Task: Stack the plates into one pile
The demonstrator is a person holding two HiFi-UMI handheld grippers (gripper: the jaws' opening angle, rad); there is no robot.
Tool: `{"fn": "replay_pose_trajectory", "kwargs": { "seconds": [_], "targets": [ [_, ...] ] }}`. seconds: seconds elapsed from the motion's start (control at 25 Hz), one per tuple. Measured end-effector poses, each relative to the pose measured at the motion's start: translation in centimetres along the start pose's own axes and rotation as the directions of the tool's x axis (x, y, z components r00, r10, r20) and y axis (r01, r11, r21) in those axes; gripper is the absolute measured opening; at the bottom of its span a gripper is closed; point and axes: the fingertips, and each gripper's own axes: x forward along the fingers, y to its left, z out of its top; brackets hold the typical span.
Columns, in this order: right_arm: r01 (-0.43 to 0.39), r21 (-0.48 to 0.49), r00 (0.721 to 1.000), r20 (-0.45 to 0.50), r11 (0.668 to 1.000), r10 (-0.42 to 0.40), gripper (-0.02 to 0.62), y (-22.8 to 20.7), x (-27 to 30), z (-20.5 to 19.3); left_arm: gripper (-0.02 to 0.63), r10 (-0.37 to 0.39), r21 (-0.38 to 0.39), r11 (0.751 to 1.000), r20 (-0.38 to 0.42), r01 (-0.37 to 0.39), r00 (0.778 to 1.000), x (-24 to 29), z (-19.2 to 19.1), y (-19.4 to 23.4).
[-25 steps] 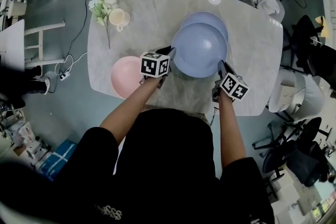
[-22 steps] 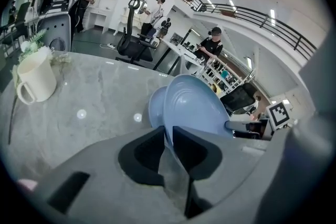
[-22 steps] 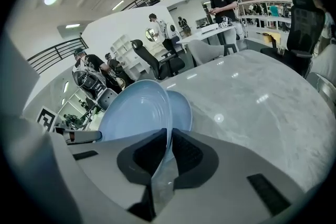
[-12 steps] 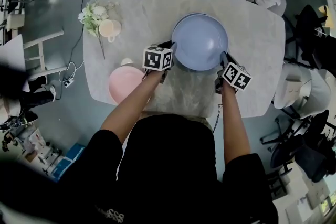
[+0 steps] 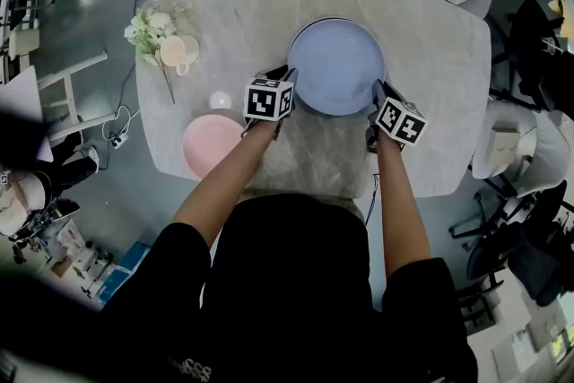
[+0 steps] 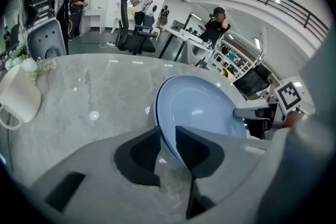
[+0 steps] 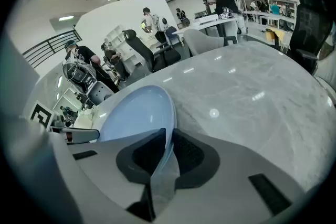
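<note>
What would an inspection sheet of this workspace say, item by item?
Surface: marble table, mostly bare.
Job's things: blue plate at the middle; pink plate apart, near the left edge.
Clutter: cream mug beside flowers.
Grippers: left gripper has just been opening, plate rim loose between its jaws; right gripper shut on the opposite rim.
Cables: one cable on the floor, left of the table.
Surroundings: office chair, people standing far off.
</note>
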Motion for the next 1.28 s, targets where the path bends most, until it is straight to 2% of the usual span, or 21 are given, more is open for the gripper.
{"fn": "replay_pose_trajectory", "kwargs": {
  "seconds": [0.12, 0.16, 0.44, 0.68, 0.84, 1.0, 1.12, 1.28],
  "targets": [
    [0.005, -0.045, 1.000, 0.014, 0.999, -0.005, 0.038, 0.2, 0.2, 0.4, 0.175, 0.016, 0.002, 1.000, 0.001, -0.016, 1.000, 0.1, 0.1, 0.4],
    [0.008, -0.059, 1.000, 0.014, 0.998, -0.007, 0.038, 0.3, 0.2, 0.5, 0.181, 0.016, -0.001, 1.000, 0.003, -0.016, 1.000, 0.1, 0.2, 0.5],
    [0.031, -0.081, 1.000, 0.008, 0.996, -0.031, 0.069, 0.2, 0.6, -0.1, 0.193, 0.012, -0.013, 1.000, 0.015, -0.012, 1.000, -0.3, -0.4, 1.0],
    [0.030, -0.067, 0.999, 0.018, 0.997, -0.029, 0.077, 0.2, 0.2, -0.2, 0.195, -0.033, -0.035, 0.999, 0.054, 0.035, 0.998, -0.4, -0.4, 0.2],
    [0.030, -0.071, 0.999, 0.021, 0.997, -0.028, 0.077, 0.2, -0.1, -0.4, 0.196, -0.042, -0.034, 0.998, 0.047, 0.043, 0.998, -0.2, -0.9, -0.1],
    [0.005, -0.030, 1.000, 0.026, 1.000, -0.004, 0.078, 0.2, -0.1, -0.6, 0.195, -0.041, -0.042, 0.998, 0.022, 0.042, 0.999, 0.0, -1.5, 0.0],
    [-0.008, -0.016, 1.000, 0.017, 1.000, 0.008, 0.077, 0.2, -0.1, -0.9, 0.195, -0.029, -0.056, 0.998, 0.014, 0.030, 0.999, 0.0, -1.8, 0.3],
    [-0.002, -0.014, 1.000, 0.002, 1.000, 0.002, 0.077, -0.1, 0.4, -0.6, 0.192, -0.049, -0.089, 0.995, 0.019, 0.051, 0.999, 0.7, -1.4, 0.1]
  ]
}}
